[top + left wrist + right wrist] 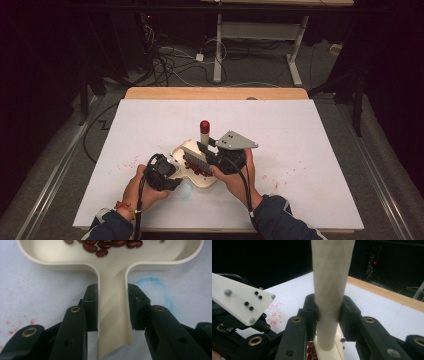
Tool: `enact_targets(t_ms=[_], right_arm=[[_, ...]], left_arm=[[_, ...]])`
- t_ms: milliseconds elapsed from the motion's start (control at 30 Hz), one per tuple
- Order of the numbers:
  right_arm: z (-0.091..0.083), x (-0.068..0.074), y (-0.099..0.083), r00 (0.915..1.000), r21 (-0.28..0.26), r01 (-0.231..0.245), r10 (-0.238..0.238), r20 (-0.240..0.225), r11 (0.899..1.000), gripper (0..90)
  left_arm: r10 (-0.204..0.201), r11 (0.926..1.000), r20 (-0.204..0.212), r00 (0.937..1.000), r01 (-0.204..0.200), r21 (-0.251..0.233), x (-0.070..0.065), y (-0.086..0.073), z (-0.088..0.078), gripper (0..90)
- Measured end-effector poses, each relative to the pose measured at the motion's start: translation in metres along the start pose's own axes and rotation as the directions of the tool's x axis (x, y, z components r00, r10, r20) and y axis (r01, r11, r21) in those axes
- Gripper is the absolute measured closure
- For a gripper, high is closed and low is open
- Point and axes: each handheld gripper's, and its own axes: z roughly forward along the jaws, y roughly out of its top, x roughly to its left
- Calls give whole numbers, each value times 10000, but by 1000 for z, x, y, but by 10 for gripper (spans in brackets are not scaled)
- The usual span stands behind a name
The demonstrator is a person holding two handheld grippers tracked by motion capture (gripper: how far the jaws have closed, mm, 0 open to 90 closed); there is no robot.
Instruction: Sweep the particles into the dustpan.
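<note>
Left gripper view: a cream dustpan [112,277] lies flat on the white surface [37,295], its shallow tray toward the top of the picture and its handle running down between the two black jaws of the left gripper [112,310]. Those jaws are clamped on the handle from both sides. Dark red beans [105,245] lie inside the tray near its far edge, and a faint blue ring mark [155,287] shows on the surface just beside the handle.

In the right gripper view, the right gripper [329,312] is closed around the cream handle of a brush [330,285], which rises upright between its jaws; beans sit at the brush's base.

From the high view, the dustpan [197,176] lies near the front middle of the surface [300,130], with the left gripper [172,181] at its near left and the right gripper [207,152] holding the brush [196,154] over it. A red-capped cylinder [204,131] stands just behind. Red specks [125,164] dot the surface on either side.
</note>
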Motion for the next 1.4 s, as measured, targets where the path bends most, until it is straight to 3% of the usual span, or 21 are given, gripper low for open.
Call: enact_targets(t_ms=[200, 467, 667, 800, 933, 1100, 1167, 1333, 1400], right_arm=[[-2, -8, 1, 9993, -164, -327, 330, 185, 9993, 702], [-21, -29, 9, 9970, -725, -723, 742, 233, 9947, 702], [-36, -49, 12, 9931, -878, -848, 913, 733, 9925, 702], [-41, -62, 5, 9866, -670, -691, 781, 1434, 9954, 702], [-34, -70, 2, 9796, -553, -444, 544, 1937, 9975, 702], [-18, -76, 2, 9781, -451, -463, 544, 2010, 9979, 701], [-3, -77, 1, 9774, -269, -478, 523, 2050, 9985, 702], [12, -71, 2, 9824, -81, -473, 479, 1805, 9989, 701], [20, -63, 2, 9879, 55, -177, 166, 1543, 9998, 701]], left_arm=[[170, 9998, 12, 9999, -170, 36, 2, -3, 1, 636], [438, 9990, -8, 9990, -438, 15, 3, -8, 0, 636], [619, 9980, -95, 9980, -620, -129, 3, -13, 2, 635], [528, 9986, -65, 9986, -528, -91, 4, -14, 1, 635], [403, 9992, -7, 9992, -403, -2, 4, -13, 1, 635], [207, 9998, 251, 9995, -207, 7, 8, -13, 1, 635], [196, 9998, 292, 9994, -196, -7, 9, -13, 1, 636], [77, 9999, 472, 9989, -83, 113, 14, -16, 0, 636], [113, 9995, 470, 9988, -126, 275, 16, -17, -2, 637]])
